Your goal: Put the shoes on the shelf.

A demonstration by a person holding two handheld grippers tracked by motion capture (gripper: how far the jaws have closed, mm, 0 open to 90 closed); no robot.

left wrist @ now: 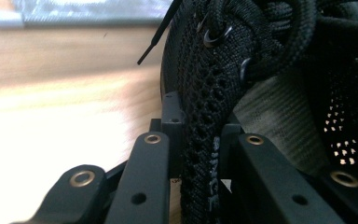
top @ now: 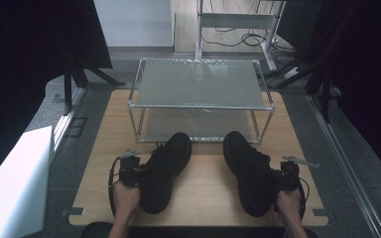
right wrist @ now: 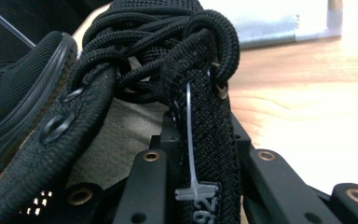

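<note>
Two black shoes are sitting on the wooden table [top: 203, 171], toes pointing toward the far edge and heels toward the near edge. The left shoe [top: 164, 171] is lying left of the middle, its toe angled toward the centre. The right shoe [top: 250, 171] is lying right of the middle, its toe angled inward as well.

The left gripper [top: 130, 173], held in the left hand [top: 125, 197], is pinching the outer side wall of the left shoe's collar; in the left gripper view the mesh wall [left wrist: 200, 140] is sitting clamped between the two narrowly set jaws, with the laces [left wrist: 261, 32] bunched above.

The right gripper [top: 288, 177], held in the right hand [top: 288, 204], is gripping the right shoe's collar on its outer side; in the right gripper view the knit edge [right wrist: 209, 140], with a plastic tag tie [right wrist: 191, 154] running down it, is standing squeezed between the jaws.

A metal two-level rack [top: 201, 101] is standing near the far edge, just beyond the shoe toes.
</note>
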